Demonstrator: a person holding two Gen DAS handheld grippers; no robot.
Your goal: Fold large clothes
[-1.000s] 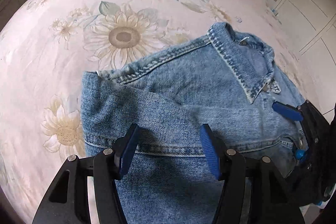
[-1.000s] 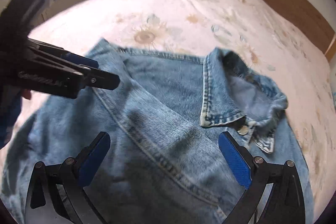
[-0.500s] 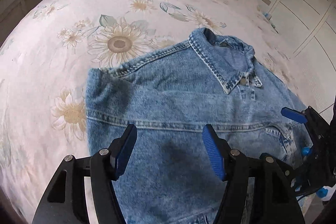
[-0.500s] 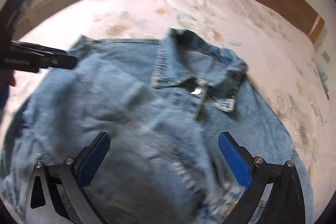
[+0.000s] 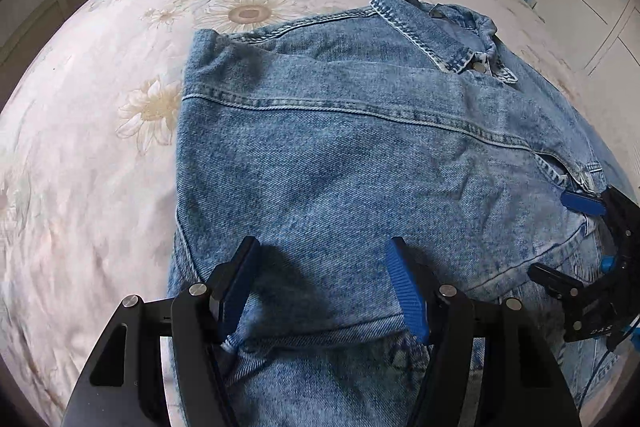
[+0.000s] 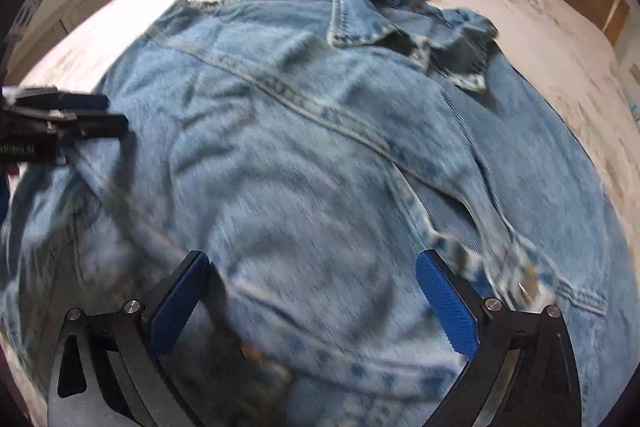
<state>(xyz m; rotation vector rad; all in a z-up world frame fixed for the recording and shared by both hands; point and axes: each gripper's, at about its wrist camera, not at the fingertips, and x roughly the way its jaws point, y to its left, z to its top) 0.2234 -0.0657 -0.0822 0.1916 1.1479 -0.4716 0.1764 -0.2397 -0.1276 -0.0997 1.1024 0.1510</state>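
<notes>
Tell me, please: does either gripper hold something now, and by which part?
Nothing is held. The left gripper and the right gripper both stand open above the blue denim jacket on the floral bedsheet.

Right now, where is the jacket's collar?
In the left wrist view the collar sits at the far end of the denim jacket, upper right, near the sunflower print on the bedspread.

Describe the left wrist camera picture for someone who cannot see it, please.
A blue denim jacket lies spread on a floral bedsheet, collar at the far end. In the foreground the left gripper hovers over the jacket with its jaws apart, holding nothing. The right gripper pokes in at the right edge.
</notes>
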